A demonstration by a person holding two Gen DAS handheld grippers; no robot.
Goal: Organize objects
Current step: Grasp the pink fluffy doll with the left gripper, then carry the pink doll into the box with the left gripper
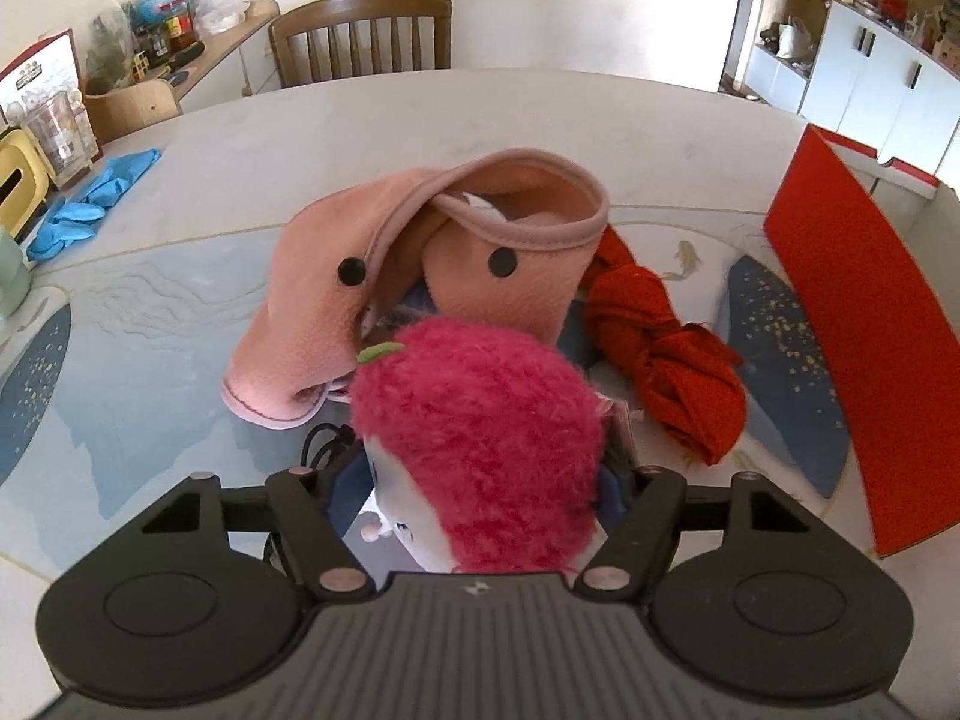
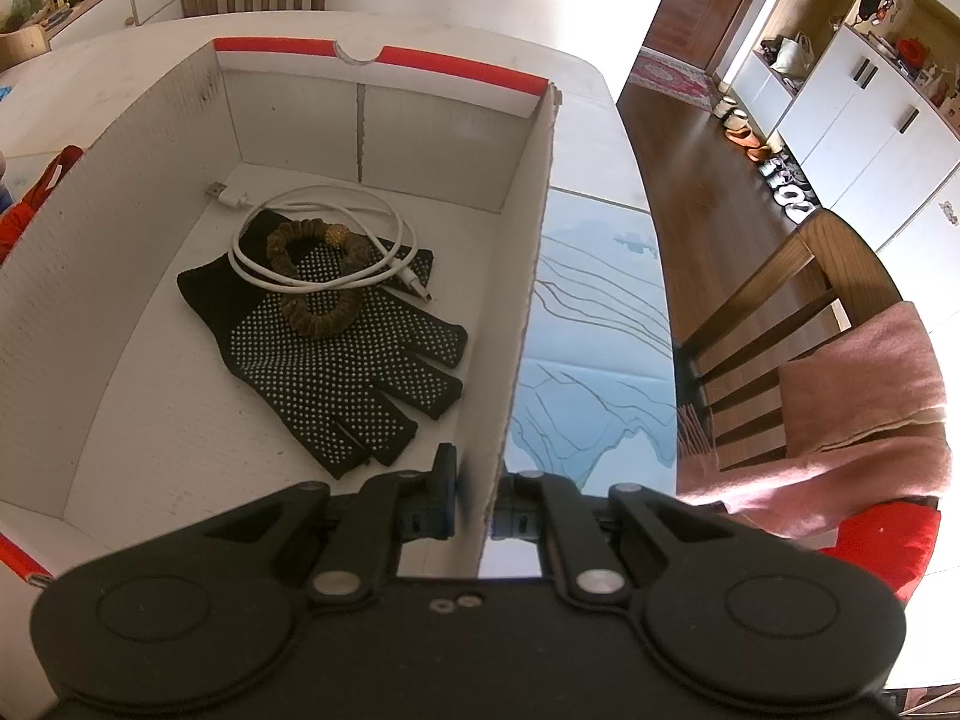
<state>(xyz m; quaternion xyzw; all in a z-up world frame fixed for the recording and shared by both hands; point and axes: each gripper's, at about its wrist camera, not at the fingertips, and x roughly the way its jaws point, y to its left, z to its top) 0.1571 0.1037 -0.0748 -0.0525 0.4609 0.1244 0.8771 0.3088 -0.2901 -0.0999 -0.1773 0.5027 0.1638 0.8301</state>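
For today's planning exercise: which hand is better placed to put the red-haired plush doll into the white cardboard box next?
Left. The left gripper already straddles the red-haired plush doll, while the right gripper is shut on the wall of the white cardboard box, steadying it.

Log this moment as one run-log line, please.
left gripper: around red plush toy, grip unclear | right gripper: shut on box wall | in box: glove, cable, scrunchie

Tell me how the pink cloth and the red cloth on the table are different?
The pink cloth is bigger, loosely draped, with black snap buttons; the red cloth is smaller, twisted into knots, with no buttons. The pink cloth stands up higher; the red cloth lies low. Both are soft fabric on the table.
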